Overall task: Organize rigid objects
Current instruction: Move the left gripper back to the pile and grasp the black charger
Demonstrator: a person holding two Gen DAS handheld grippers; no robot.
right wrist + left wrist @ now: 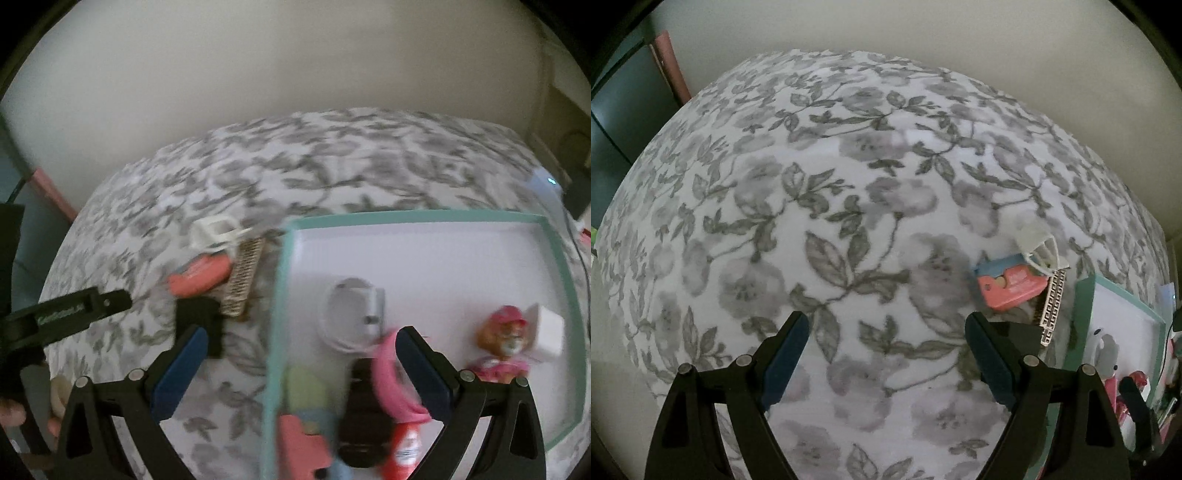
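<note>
Peering into the teal tray [417,217], only the right wrist view shows its pup figurine [502,341] and white cube [550,326]. Both the left hand-held gripper [886,332] and right hand-held gripper [299,347] gape, released, grasping nothing.

Each gripper [886,332] has 2 black arms with blue pads [786,363]. Silver screws [743,360] dot the joints.
</note>
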